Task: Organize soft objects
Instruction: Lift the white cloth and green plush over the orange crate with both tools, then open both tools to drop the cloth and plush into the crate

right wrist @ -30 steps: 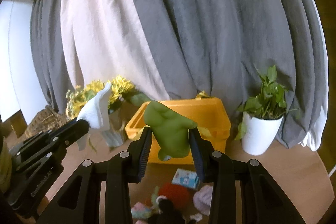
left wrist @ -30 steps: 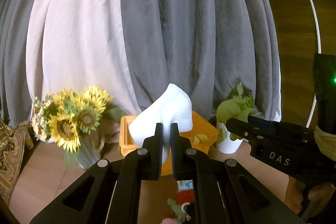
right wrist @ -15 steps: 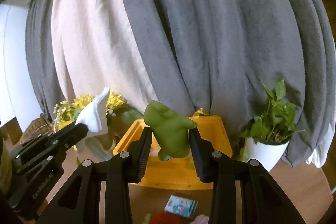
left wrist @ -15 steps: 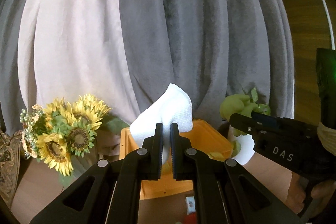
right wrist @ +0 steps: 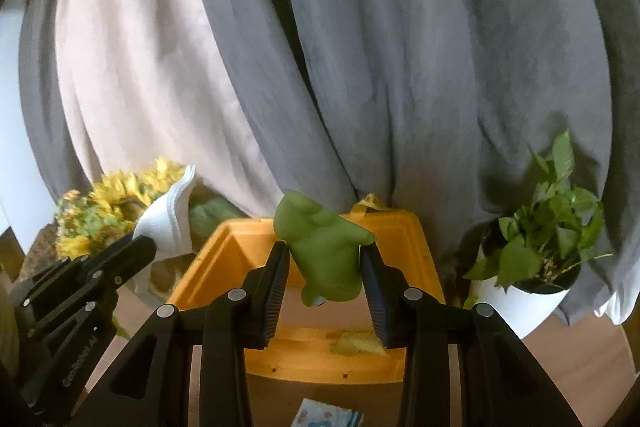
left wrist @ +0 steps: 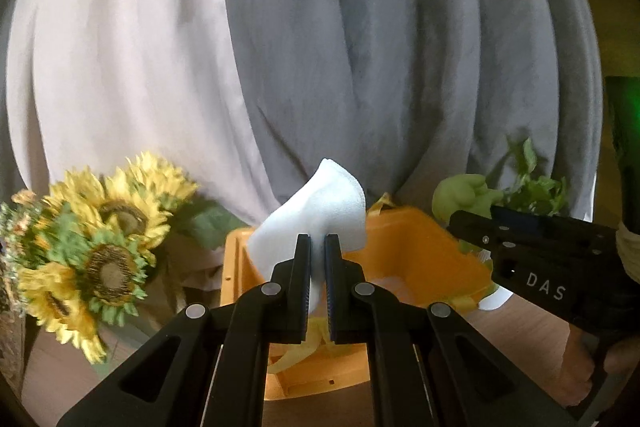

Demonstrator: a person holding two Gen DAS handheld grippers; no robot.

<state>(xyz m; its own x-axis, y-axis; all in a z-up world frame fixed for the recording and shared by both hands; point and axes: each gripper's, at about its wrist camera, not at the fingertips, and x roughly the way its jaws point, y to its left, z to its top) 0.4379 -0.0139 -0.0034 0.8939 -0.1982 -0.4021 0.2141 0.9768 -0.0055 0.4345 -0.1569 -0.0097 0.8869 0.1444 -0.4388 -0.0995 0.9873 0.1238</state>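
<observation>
Grippers half hide the orange bin (right wrist: 404,227): left (left wrist: 317,243) pinches white foam (left wrist: 320,203), right (right wrist: 324,255) clamps a green toy (right wrist: 324,247) (sunflowers (left wrist: 108,227) blurred).

A folded white cloth (left wrist: 316,215) stands upright, pinched at its lower edge and held in the air in front of an open orange bin (right wrist: 404,239). Beside it a soft green toy (right wrist: 324,255), squat and rounded, hangs gripped at both sides above the bin's near rim.
</observation>
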